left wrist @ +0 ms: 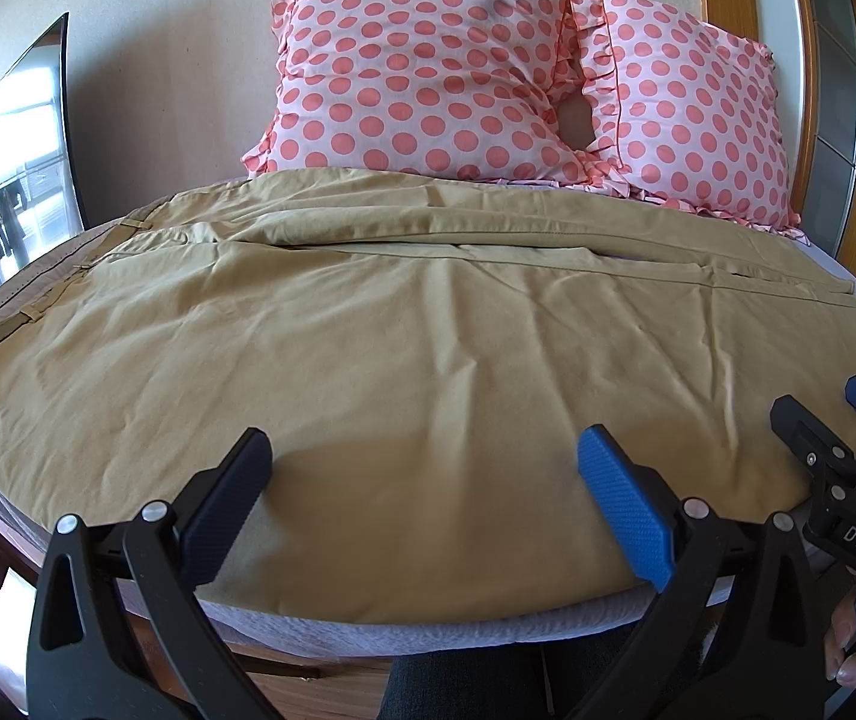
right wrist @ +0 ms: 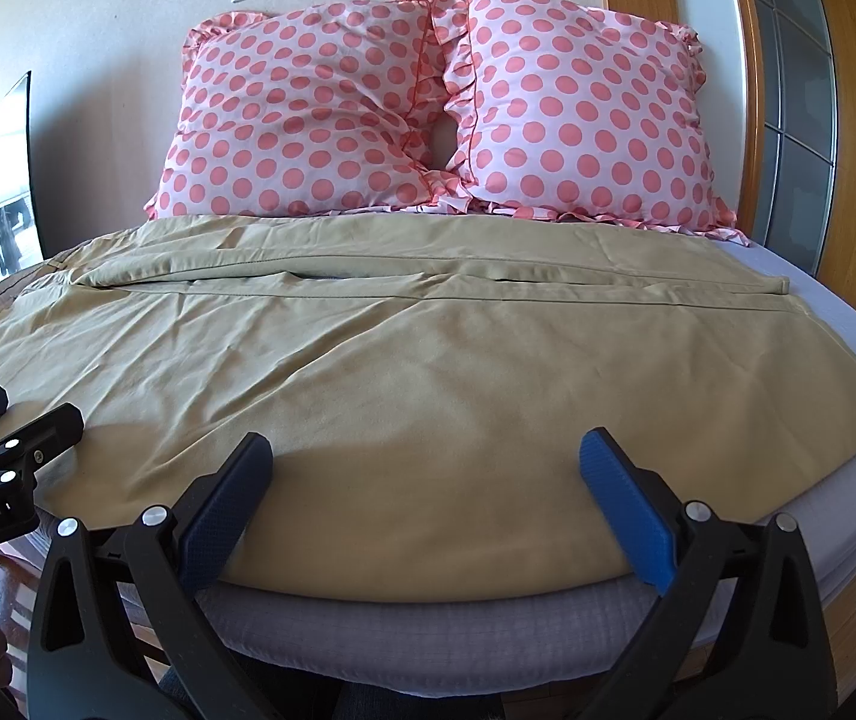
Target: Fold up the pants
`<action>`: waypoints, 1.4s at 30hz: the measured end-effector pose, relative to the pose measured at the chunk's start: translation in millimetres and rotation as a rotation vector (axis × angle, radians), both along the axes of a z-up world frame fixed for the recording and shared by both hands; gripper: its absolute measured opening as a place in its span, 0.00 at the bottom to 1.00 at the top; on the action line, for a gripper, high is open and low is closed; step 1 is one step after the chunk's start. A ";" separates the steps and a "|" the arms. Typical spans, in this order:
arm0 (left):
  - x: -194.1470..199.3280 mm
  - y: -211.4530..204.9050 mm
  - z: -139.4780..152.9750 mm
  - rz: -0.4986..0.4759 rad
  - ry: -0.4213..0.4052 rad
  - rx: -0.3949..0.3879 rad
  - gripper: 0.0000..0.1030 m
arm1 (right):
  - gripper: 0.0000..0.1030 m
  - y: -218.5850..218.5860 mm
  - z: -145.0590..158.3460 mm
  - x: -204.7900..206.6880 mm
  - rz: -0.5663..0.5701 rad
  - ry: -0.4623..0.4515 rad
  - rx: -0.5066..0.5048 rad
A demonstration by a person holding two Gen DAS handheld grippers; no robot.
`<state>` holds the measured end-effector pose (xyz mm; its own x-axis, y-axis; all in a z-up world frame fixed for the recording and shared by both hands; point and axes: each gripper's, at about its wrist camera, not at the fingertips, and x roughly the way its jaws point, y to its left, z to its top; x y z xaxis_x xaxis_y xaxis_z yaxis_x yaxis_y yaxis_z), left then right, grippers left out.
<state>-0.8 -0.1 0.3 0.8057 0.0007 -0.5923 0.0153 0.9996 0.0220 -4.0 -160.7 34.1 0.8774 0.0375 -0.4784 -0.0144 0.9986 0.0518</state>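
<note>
Tan khaki pants point(left wrist: 368, 324) lie spread flat across the bed, waistband at the left, leg cuffs at the right; they also show in the right wrist view point(right wrist: 428, 372). My left gripper point(left wrist: 425, 456) is open and empty, hovering above the near edge of the pants. My right gripper point(right wrist: 426, 456) is open and empty over the near edge further right. The right gripper shows at the right edge of the left wrist view point(left wrist: 829, 414). The left gripper shows at the left edge of the right wrist view point(right wrist: 20, 414).
Two pink polka-dot pillows point(left wrist: 428, 72) point(right wrist: 583, 114) lean against the wall behind the pants. The grey mattress edge point(right wrist: 428, 636) runs below the pants. A wooden door frame point(right wrist: 757, 90) stands at the right, a mirror point(left wrist: 14, 156) at the left.
</note>
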 end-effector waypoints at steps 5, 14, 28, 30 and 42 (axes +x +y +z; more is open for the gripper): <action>-0.1 0.0 0.1 0.000 -0.001 0.000 0.98 | 0.99 0.1 0.0 -0.2 0.000 -0.001 0.000; -0.2 0.0 0.1 0.000 -0.003 0.000 0.98 | 0.99 -0.5 0.1 -0.6 0.000 -0.002 0.000; -0.4 0.0 0.1 0.000 -0.005 0.000 0.98 | 0.99 -0.1 0.1 -1.0 -0.001 -0.005 0.000; -0.5 0.0 0.1 0.000 -0.006 0.000 0.98 | 0.99 0.0 0.0 -0.9 -0.001 -0.005 0.000; -2.8 -0.5 8.2 -0.001 -0.018 0.003 0.98 | 0.99 0.5 -2.4 -3.2 0.004 -0.009 -0.003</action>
